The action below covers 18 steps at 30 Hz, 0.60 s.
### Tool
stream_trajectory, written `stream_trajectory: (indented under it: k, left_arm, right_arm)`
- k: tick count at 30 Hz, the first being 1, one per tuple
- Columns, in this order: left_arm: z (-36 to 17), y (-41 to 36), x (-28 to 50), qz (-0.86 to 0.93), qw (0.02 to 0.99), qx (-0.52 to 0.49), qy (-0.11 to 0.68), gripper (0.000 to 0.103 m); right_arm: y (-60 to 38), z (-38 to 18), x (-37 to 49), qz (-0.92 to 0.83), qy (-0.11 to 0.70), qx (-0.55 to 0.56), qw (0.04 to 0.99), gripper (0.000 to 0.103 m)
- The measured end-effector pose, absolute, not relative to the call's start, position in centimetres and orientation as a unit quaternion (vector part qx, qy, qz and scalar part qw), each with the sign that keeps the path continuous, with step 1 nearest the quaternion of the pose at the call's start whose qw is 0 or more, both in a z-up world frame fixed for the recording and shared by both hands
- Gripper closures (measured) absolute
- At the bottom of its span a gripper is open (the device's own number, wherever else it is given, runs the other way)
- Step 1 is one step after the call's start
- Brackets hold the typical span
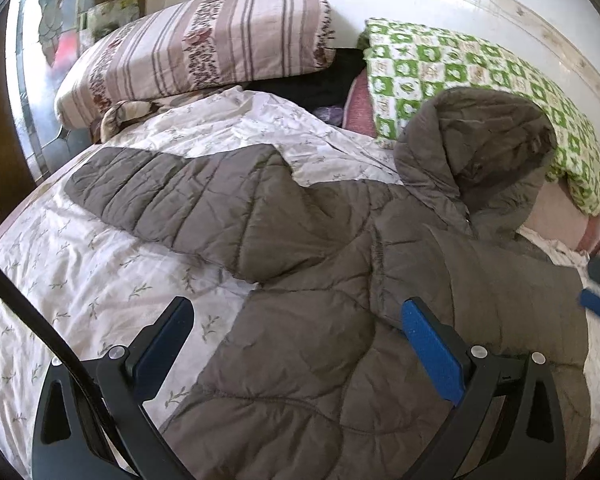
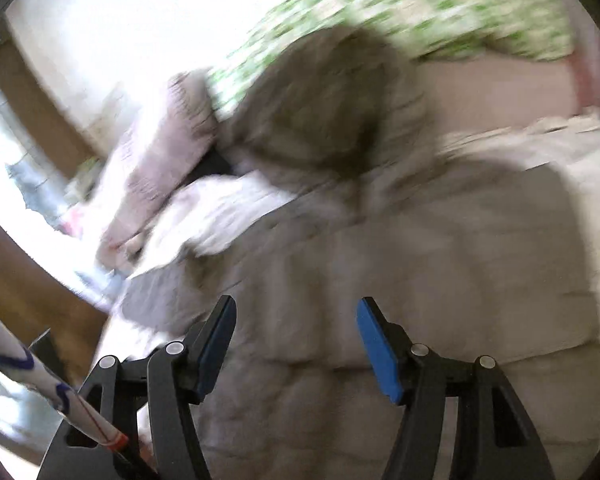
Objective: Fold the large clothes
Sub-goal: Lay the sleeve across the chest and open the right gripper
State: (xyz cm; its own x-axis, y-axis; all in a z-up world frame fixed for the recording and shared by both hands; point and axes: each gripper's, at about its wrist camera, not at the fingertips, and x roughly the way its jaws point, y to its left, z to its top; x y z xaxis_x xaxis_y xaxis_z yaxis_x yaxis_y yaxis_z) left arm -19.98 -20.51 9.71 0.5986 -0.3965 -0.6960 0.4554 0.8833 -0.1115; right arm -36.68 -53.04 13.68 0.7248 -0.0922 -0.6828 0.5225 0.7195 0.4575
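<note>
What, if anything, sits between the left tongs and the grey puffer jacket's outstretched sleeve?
Nothing visible. The left tongs stand open over the jacket, and the sleeve lies flat on the floral bedspread with only bare cover between. The striped pillow lies beyond the sleeve, not in the path.

You will find no readable text, label, brand, number or sign in either view. The pillows and bedding carry only stripes, checks and sprig patterns, with no lettering. In the right wrist view, the white strip with blue and red marks (image 2: 40,376), just left of the hand-held gripper, shows curved strokes that you cannot read as letters; motion blur smears that whole view.
</note>
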Motion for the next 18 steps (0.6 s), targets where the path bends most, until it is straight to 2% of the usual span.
stream_trajectory:
  k: [5,7,9,11,18]
  left_arm:
    - [8.7,-23.5,-20.4,-0.298,0.869,0.081,0.386,0.000]
    - [8.2,-24.9,-20.4,-0.309,0.864,0.108,0.383,0.000]
    - [7.5,-25.8,-19.9,-0.317,0.856,0.111,0.394,0.000]
    - [6.8,-26.0,-19.2,-0.316,0.848,0.106,0.411,0.000]
    - [3.6,-27.3,-18.1,-0.290,0.829,0.137,0.459,0.000]
  right_arm:
    - [-58.8,12.5,-40.1,-0.337,0.357,0.288,0.822,0.037]
    - [-60.2,11.6,-40.7,-0.355,0.367,0.288,0.810,0.043]
    - [-61.5,10.2,-41.0,-0.368,0.385,0.289,0.796,0.055]
    - [-62.6,8.2,-41.0,-0.373,0.411,0.294,0.778,0.059]
    - [-64.2,3.4,-41.4,-0.379,0.443,0.310,0.751,0.059]
